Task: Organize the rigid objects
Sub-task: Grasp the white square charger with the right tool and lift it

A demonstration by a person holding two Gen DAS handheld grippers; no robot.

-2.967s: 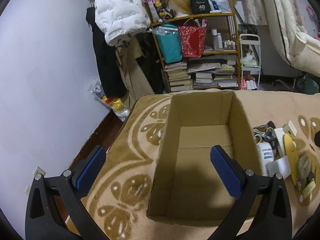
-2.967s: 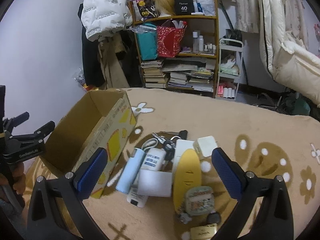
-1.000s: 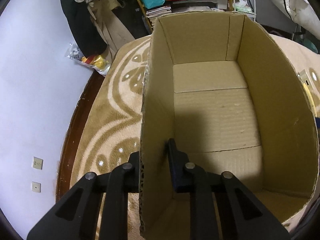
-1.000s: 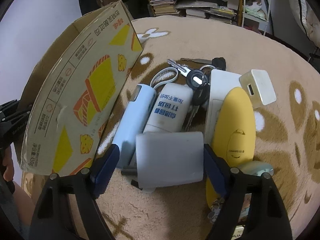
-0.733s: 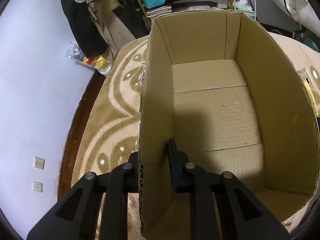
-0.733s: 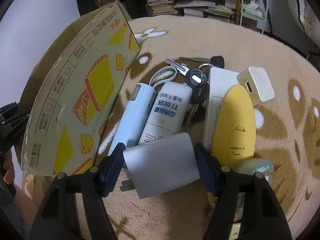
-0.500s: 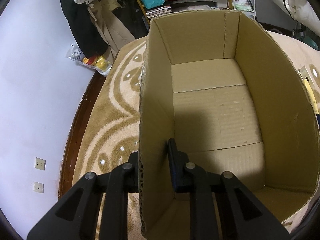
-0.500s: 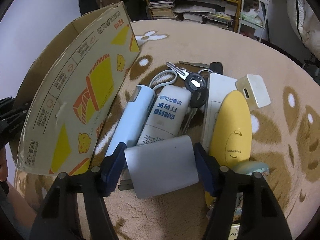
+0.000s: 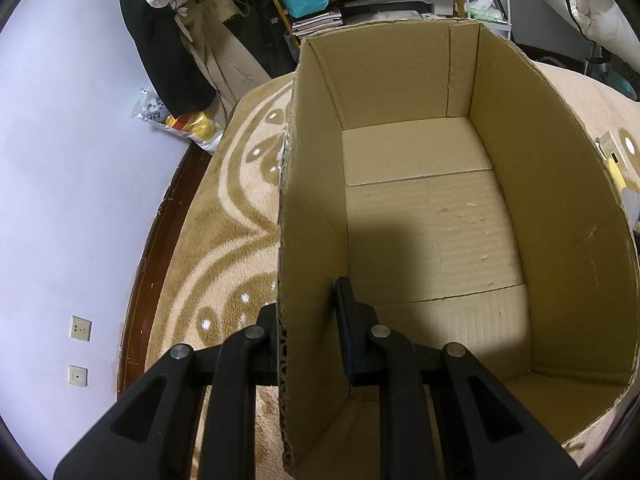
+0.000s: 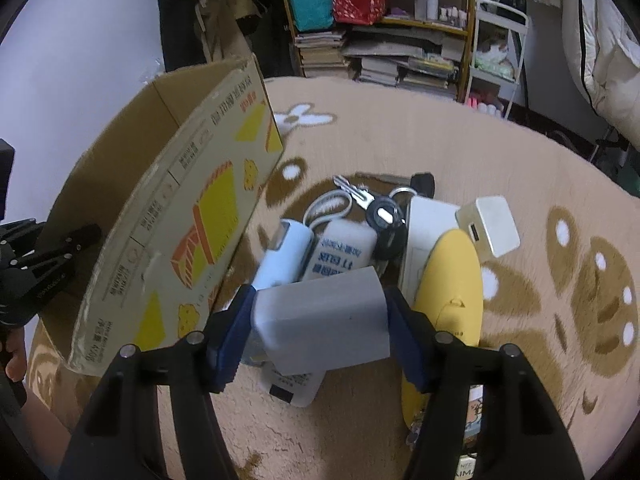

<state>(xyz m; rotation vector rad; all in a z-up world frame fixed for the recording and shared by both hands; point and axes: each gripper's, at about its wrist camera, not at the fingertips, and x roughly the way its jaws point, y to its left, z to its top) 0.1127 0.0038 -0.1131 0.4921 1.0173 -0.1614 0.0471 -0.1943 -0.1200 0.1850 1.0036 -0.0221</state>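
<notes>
An empty cardboard box (image 9: 420, 208) stands on a patterned blanket, and its printed outer side (image 10: 180, 224) shows in the right wrist view. My left gripper (image 9: 308, 332) is shut on the box's left wall. My right gripper (image 10: 320, 328) is shut on a grey power adapter (image 10: 324, 320), held above the pile. Under it lie a pale blue cylinder (image 10: 282, 256), a white bottle with printed text (image 10: 340, 254), keys (image 10: 376, 208), a white flat device (image 10: 428, 228), a yellow oval case (image 10: 448, 292) and a cream charger block (image 10: 490, 230).
A shelf of books and bags (image 10: 380, 20) stands behind the bed. A purple wall (image 9: 72, 160) and a dark wooden bed edge (image 9: 160, 240) run along the left. A person's hand (image 10: 14, 360) holds the left gripper's handle at the far left.
My right gripper closed on the grey adapter and lifted it off the pile. The left gripper, open three seconds ago, now stays clamped on the box wall.
</notes>
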